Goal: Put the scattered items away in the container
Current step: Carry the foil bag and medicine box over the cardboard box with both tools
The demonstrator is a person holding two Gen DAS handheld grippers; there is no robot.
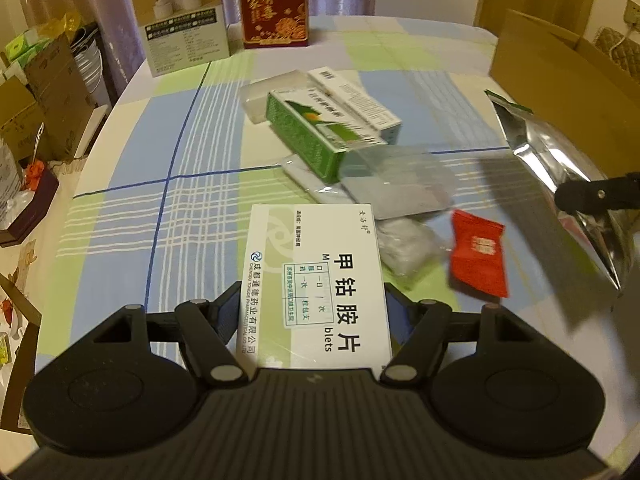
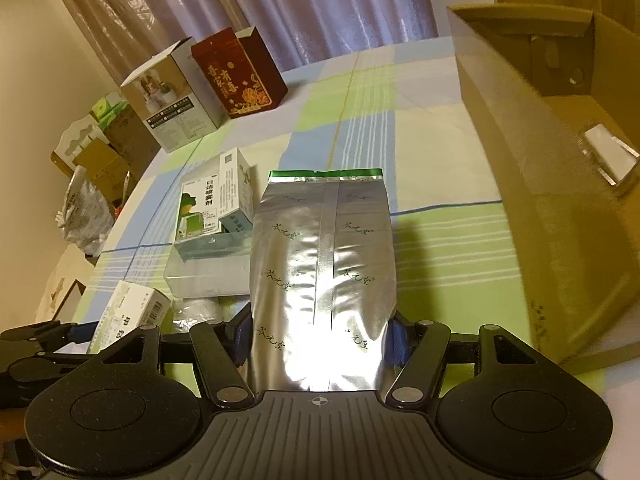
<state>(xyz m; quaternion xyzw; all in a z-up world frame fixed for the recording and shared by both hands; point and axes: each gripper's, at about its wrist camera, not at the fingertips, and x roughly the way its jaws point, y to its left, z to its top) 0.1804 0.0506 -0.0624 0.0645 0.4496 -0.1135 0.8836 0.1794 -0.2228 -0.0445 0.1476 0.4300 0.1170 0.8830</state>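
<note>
Gripped between the blue pads of the left hand-held gripper (image 1: 313, 312) is a white medicine box (image 1: 316, 284) with green print and large Chinese characters, held flat and just above the worktop (image 1: 140, 208). From the right wrist view, the right hand-held gripper (image 2: 322, 334) clamps the lower end of a silver foil pouch (image 2: 324, 264), its green-edged top pointing away from the camera.

Going by size, the worktop comes first, covered in a checked cloth of blue, green and cream. At its right edge stands an open cardboard container (image 2: 532, 184), brown, its near wall close beside the foil pouch; a small pale object lies inside it, too blurred to name. Toward the far side two cartons stand upright next to each other: a white product carton (image 1: 184, 20) and a dark red gift box (image 1: 273, 4) with gold lettering.

Mid-cloth is a loose heap. A green and white box (image 1: 308, 136) lies tilted on a clear plastic tray (image 1: 396, 172), with a white tube-style box (image 1: 356, 100) touching its far side and a clear lidded case (image 1: 272, 92) behind. Just beyond the held medicine box lies a crumpled clear packet (image 1: 404, 248), and to its right a small red sachet (image 1: 478, 254), apart from the heap.
</note>
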